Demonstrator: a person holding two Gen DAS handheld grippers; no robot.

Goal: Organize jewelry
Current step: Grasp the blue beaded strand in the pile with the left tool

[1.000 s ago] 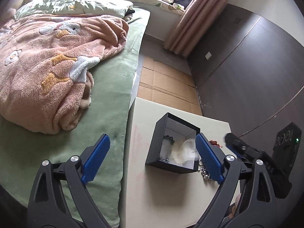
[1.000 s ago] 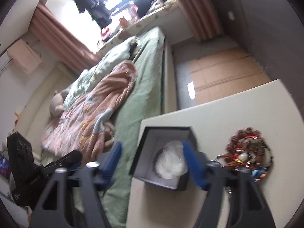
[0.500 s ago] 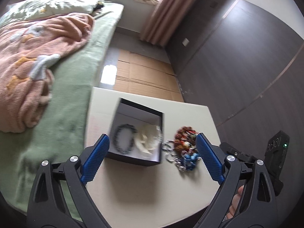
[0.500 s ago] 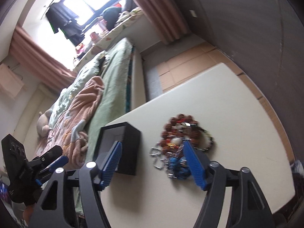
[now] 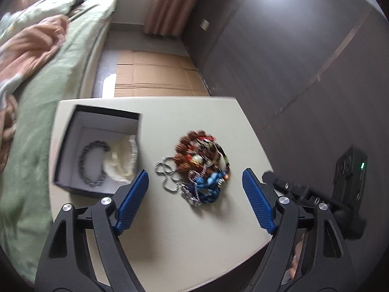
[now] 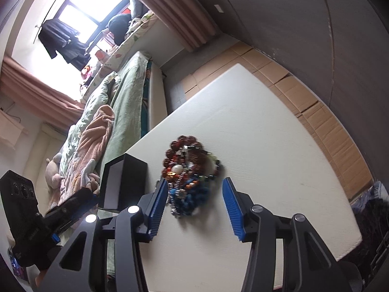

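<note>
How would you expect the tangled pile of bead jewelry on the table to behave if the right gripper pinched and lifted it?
The jewelry pile looks like loose, intertwined strands, so it would probably drape limply. The silver chain may drag along or slip free.

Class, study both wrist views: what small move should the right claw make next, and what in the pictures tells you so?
Probably lower the right claw, whose jaws are open and empty, onto the near blue beads of the jewelry pile and close. The pile still lies on the table, while the black box beside it already holds a dark bracelet.
</note>
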